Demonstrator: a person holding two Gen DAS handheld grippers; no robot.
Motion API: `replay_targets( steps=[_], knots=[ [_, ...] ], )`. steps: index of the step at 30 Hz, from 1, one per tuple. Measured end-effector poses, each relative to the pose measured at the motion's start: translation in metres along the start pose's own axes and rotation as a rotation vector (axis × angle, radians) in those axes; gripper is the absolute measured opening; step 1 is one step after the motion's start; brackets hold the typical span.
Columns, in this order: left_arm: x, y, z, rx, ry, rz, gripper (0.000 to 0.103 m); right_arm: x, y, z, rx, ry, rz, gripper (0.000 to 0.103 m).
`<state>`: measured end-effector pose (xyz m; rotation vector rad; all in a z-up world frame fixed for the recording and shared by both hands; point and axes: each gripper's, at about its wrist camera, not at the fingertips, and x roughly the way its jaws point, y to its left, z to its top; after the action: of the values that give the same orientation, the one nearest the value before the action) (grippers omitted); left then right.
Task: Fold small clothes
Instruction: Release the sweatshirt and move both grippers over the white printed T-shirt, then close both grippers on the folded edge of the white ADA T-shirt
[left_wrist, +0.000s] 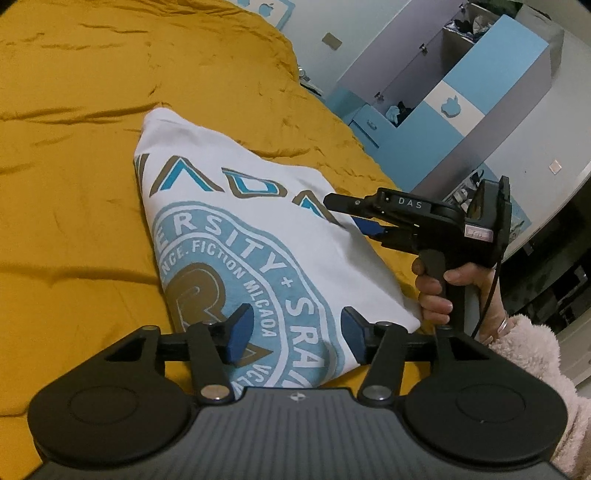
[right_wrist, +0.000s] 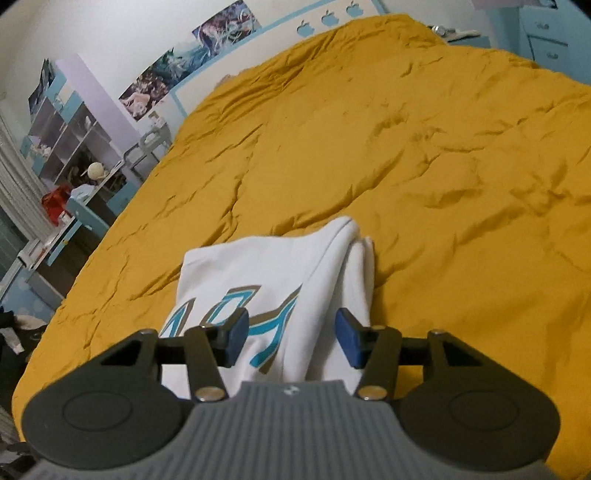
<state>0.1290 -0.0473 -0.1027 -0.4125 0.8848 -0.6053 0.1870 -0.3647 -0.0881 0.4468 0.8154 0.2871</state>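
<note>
While the white T-shirt (left_wrist: 236, 236) lies folded on the yellow bedspread (left_wrist: 74, 147), both claws, left claw (left_wrist: 295, 334) and right claw (right_wrist: 291, 338), hover agape above it.

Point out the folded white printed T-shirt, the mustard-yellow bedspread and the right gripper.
Folded white printed T-shirt (left_wrist: 236, 229), left wrist view, printed front.
Mustard-yellow bedspread (right_wrist: 369, 129), right wrist view, bare wrinkled middle.
Right gripper (right_wrist: 291, 338), right wrist view, between its blue fingertips.

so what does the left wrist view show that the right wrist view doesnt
Only the left wrist view shows the right gripper from outside, the hand holding it, a fluffy sleeve, the round blue seal print on the shirt, and a blue and grey wardrobe.

Only the right wrist view shows the posters on the wall, a shelf unit and the shirt's bunched white end.

Both show the folded white t-shirt on the mustard bedspread, with blue-padded fingers apart.
</note>
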Motion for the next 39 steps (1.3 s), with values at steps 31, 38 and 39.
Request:
replay_targets(
  steps=[31, 38, 39],
  knots=[
    [-0.049, -0.036, -0.051, 0.157, -0.005, 0.288, 0.070, -0.109, 0.048, -0.110, -0.188, -0.128, -0.192, 0.031],
    [-0.043, -0.023, -0.048, 0.085, -0.064, 0.323, 0.059, -0.118, 0.053, -0.121, -0.195, -0.130, -0.164, 0.033],
    [-0.044, -0.023, -0.048, 0.090, -0.077, 0.321, 0.052, -0.116, 0.054, -0.121, -0.191, -0.120, -0.155, 0.034]
  ],
)
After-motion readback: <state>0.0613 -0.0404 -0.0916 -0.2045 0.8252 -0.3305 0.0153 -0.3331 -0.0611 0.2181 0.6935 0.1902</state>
